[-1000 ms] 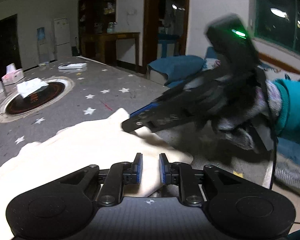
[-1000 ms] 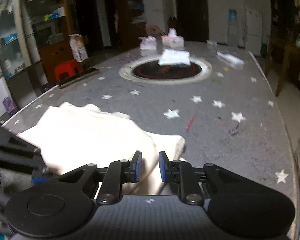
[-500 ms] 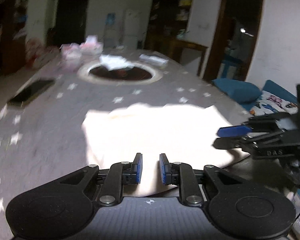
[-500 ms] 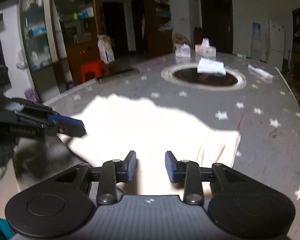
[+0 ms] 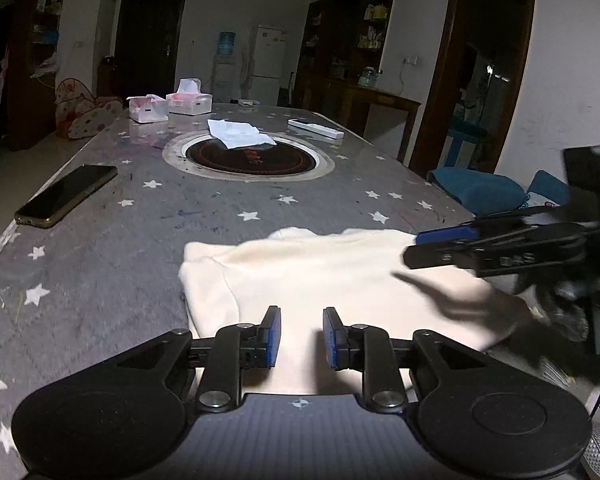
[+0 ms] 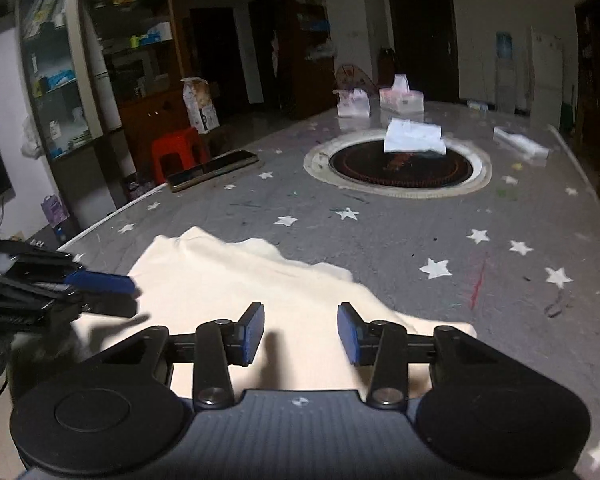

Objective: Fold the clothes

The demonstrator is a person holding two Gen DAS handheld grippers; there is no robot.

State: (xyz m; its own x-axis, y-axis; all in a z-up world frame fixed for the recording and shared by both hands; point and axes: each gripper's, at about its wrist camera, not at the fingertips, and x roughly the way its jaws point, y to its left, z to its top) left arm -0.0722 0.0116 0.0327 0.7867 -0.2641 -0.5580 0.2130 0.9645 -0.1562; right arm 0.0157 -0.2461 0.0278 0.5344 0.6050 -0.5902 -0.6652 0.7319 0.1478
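A cream garment [image 5: 320, 276] lies folded into a rough rectangle at the near edge of the worktop [image 5: 140, 240], a grey star-printed surface. Both grippers hover just over its near half, each angled down toward the cloth.

The left gripper [image 5: 299, 336] has its jaws a little apart and opening, with nothing pinched — cloth shows through the gap, but the blue pads stand clear of it. The right gripper [image 6: 300, 332] is spread wider and also opening; its pads too are free of the fabric, which looks flat beneath them. Seen from the left camera, the right gripper comes in side-on over the garment's right edge.

The likely reason for this stance: a fold has been laid and both grips are letting go, so the cloth can settle without being dragged. The far edge looks bumpy, so a further fold or a smoothing pass probably remains.

Well apart from the garment sit a phone [image 5: 66, 194] near the left rim, a sheet of paper [image 5: 240, 136] on the round inset hob, and tissue boxes [image 5: 170, 104] at the far end — none in the way.
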